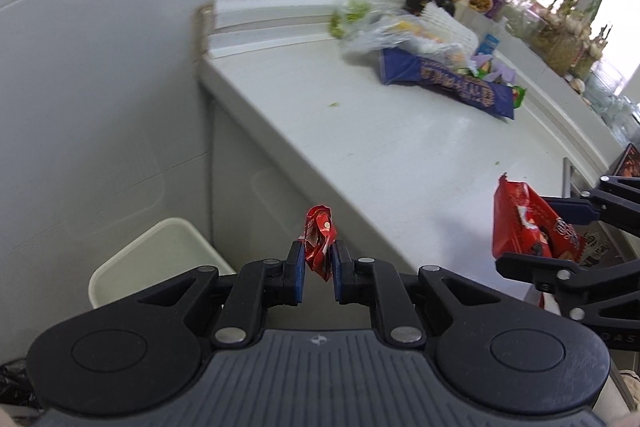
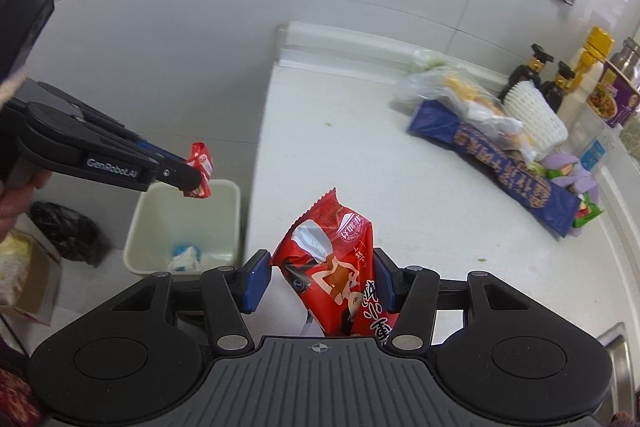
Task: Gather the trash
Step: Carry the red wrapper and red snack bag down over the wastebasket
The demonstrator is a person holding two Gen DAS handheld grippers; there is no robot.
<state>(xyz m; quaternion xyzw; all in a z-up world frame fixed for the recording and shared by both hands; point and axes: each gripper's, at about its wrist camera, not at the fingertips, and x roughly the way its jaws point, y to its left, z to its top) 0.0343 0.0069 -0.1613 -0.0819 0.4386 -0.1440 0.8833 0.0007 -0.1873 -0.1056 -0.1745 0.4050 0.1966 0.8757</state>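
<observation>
My left gripper (image 1: 319, 249) is shut on a small crumpled red wrapper (image 1: 318, 239). In the right wrist view that left gripper (image 2: 196, 177) holds the wrapper (image 2: 202, 159) in the air, just over the far rim of a cream trash bin (image 2: 138, 227). The bin (image 1: 160, 247) stands on the floor against the end of the white counter (image 1: 360, 131) and has white and blue scraps inside. My right gripper (image 2: 320, 259) is shut on a large red snack bag (image 2: 332, 259) above the counter's near end. From the left wrist view, the right gripper (image 1: 560, 233) and bag (image 1: 520, 219) are at the right.
At the counter's (image 2: 360, 167) back lie a long blue package (image 2: 500, 163), clear plastic bags (image 2: 460, 91), a white foam net (image 2: 532, 119) and bottles (image 2: 536, 71). A black bag (image 2: 68, 227) and a cardboard box (image 2: 28, 279) sit on the floor. A sink rim (image 2: 616, 347) shows at right.
</observation>
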